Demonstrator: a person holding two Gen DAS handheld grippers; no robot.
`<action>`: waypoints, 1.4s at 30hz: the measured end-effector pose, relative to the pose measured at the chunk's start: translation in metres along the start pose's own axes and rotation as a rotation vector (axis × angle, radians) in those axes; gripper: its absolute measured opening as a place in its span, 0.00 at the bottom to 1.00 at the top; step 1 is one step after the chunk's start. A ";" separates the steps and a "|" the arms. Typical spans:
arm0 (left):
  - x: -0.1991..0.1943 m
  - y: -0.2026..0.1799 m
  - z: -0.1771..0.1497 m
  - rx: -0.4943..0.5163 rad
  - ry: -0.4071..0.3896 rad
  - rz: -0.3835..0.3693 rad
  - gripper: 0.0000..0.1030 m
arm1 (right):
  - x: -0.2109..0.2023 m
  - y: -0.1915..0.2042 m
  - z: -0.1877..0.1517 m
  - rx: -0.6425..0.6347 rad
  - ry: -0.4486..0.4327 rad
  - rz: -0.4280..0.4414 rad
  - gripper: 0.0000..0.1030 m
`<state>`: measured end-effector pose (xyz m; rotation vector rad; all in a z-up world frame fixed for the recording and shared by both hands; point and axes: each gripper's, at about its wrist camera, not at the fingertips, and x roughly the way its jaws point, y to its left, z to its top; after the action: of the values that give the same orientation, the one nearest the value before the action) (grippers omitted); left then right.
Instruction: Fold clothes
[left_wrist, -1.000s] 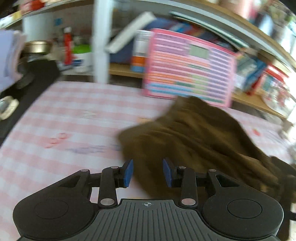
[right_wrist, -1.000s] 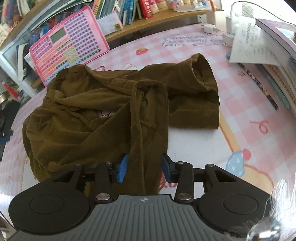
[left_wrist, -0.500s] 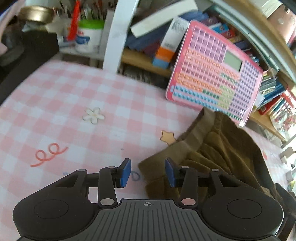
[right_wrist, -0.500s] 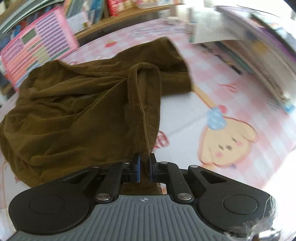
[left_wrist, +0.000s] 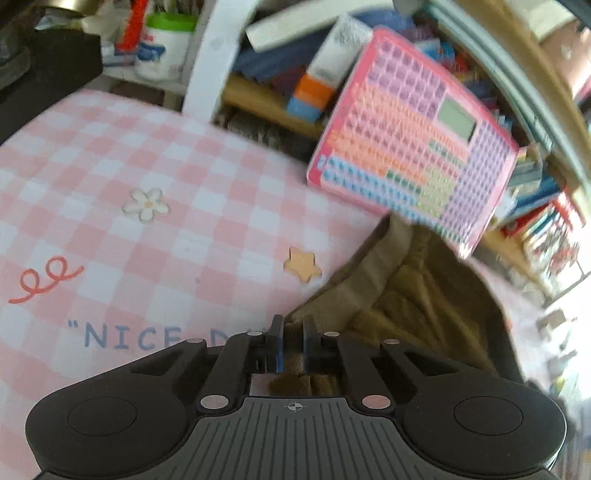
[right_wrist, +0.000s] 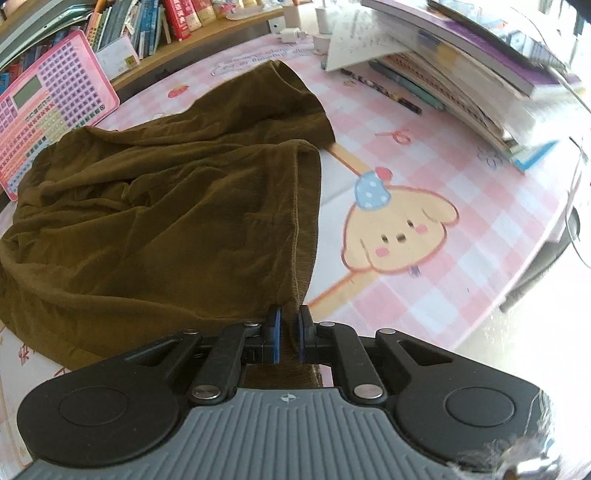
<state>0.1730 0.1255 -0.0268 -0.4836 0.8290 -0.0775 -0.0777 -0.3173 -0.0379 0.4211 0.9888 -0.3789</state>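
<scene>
a pink checked table mat lies below crowded bookshelves. on it a brown corduroy garment is spread, rumpled. the left gripper is clamped on its thick waistband, the right gripper on a hem. it is judged soft, limp and light; corners are best held.

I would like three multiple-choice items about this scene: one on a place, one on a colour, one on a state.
1. Where does the pink keyboard toy stand?
A. Propped against the bookshelf at the table's far edge
B. Flat under the garment
C. On the pile of books

2. What colour is the garment?
A. Navy
B. Olive-brown
C. White

3. How does the right gripper stand?
A. Wide open above the cloth
B. Shut on nothing
C. Shut on the garment's hem

Answers: 1 A, it leans tilted against the shelf; 2 B, the cloth is olive-brown in both views; 3 C, brown fabric sits pinched between its blue pads. The left gripper pinches fabric likewise.
</scene>
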 end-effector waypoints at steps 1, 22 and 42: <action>-0.008 0.003 0.002 -0.017 -0.031 -0.010 0.06 | 0.002 0.003 0.002 -0.010 -0.006 0.003 0.08; -0.159 0.111 -0.099 -0.164 -0.098 0.172 0.08 | -0.020 0.076 0.078 -0.318 -0.136 0.222 0.07; -0.148 0.106 -0.113 -0.084 0.002 0.101 0.25 | -0.014 0.015 0.023 -0.285 0.028 0.184 0.12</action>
<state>-0.0218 0.2138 -0.0368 -0.5197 0.8602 0.0500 -0.0611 -0.3145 -0.0124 0.2560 1.0047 -0.0633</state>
